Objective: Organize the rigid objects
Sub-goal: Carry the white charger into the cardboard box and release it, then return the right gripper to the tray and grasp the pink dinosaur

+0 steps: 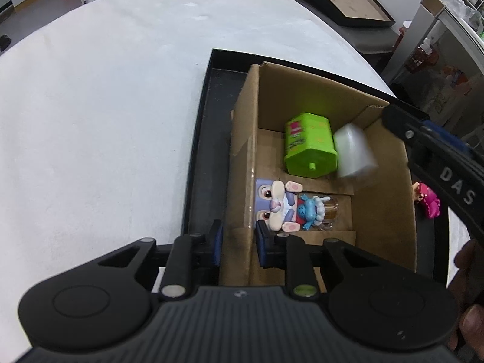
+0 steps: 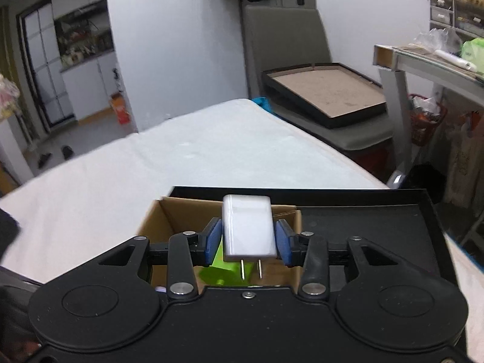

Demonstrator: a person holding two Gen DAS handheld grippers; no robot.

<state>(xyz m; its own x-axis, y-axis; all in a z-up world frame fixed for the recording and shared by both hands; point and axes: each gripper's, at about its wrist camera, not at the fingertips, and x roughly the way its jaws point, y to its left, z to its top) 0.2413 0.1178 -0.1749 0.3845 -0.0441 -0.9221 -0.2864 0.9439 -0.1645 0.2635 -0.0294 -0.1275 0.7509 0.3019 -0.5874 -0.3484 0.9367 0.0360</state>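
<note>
A cardboard box stands in a black tray on the white table. Inside lie a green plastic container, a purple rabbit figure and a blue figure. My left gripper is shut on the box's left wall. A white plug charger sits between my right gripper's pads with small gaps each side, above the box; in the left wrist view the charger is blurred beside the green container. The green container shows below the charger.
A pink figure lies in the tray to the right of the box. A chair with a flat framed board stands past the table's far edge. Shelves and clutter fill the right side.
</note>
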